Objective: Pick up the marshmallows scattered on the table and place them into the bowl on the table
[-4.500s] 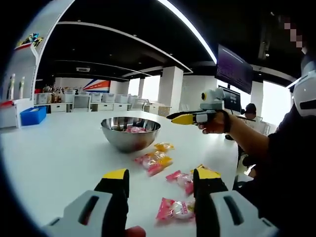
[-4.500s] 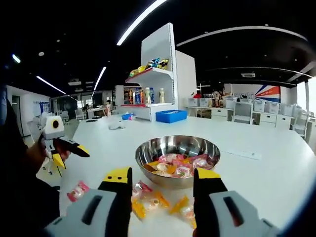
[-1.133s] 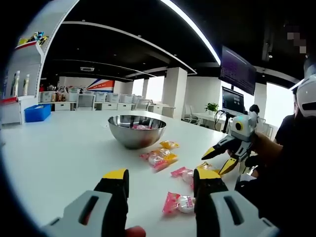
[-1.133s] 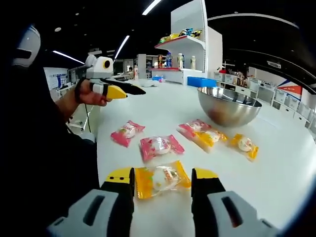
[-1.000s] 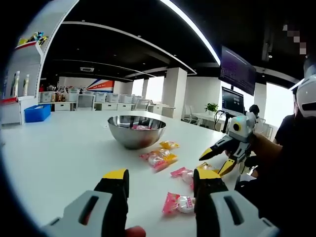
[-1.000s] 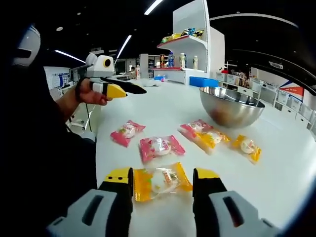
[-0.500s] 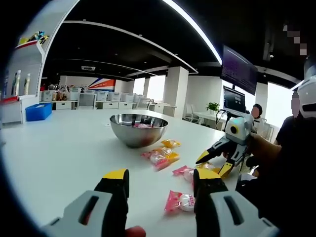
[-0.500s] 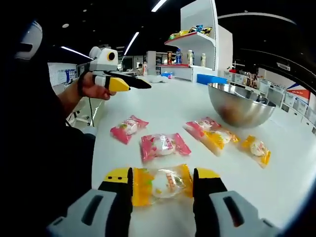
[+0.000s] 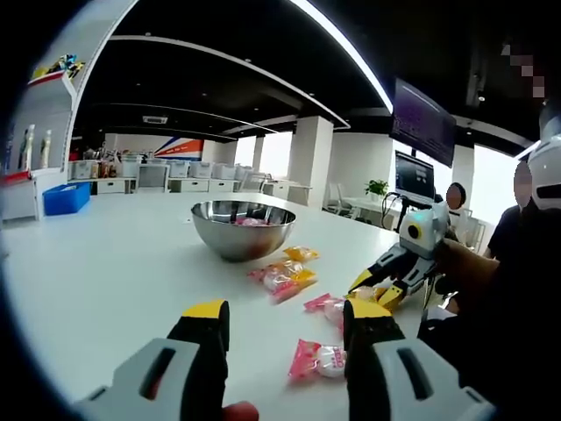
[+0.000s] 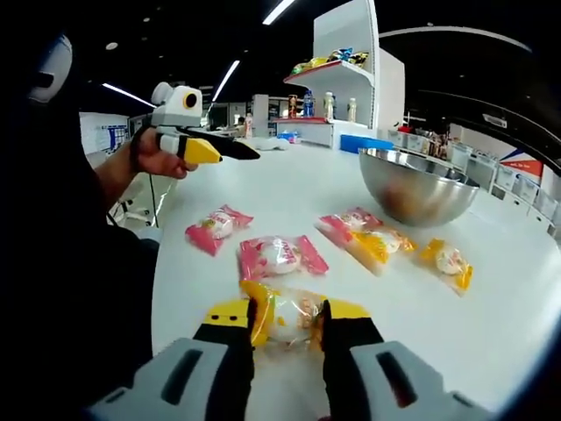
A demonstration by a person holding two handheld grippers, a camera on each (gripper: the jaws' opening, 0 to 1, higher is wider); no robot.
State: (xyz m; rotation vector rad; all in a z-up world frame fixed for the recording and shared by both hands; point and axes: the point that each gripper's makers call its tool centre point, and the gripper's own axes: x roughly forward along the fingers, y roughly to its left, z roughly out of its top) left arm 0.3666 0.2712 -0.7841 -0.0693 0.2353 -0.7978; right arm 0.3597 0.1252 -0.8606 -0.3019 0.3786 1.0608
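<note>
- My right gripper (image 10: 282,317) has its yellow-tipped jaws pinched in on a yellow-wrapped marshmallow (image 10: 282,316), the wrapper crumpled between them at the near edge of the white table (image 10: 508,316).
- Just beyond that catch lies a pink-wrapped marshmallow (image 10: 280,255), and left of it, closer to the table's rim by my body, another pink packet (image 10: 216,226).
- Further out sit a pink and a yellow packet touching each other (image 10: 366,235), then a lone yellow packet (image 10: 447,261) to their right.
- The round steel bowl (image 10: 419,186) stands past them, apart from every loose packet, with bare tabletop around it.
- My left gripper (image 9: 285,317) hangs above the table with its jaws spread wide and nothing between them; in the right gripper view I see it raised over the table's left edge (image 10: 215,151).
- Below its right jaw a pink packet (image 9: 317,360) lies on the table.
- In the left gripper view the bowl (image 9: 243,230) holds some pink sweets, and wide clear tabletop (image 9: 96,263) stretches to its left.
</note>
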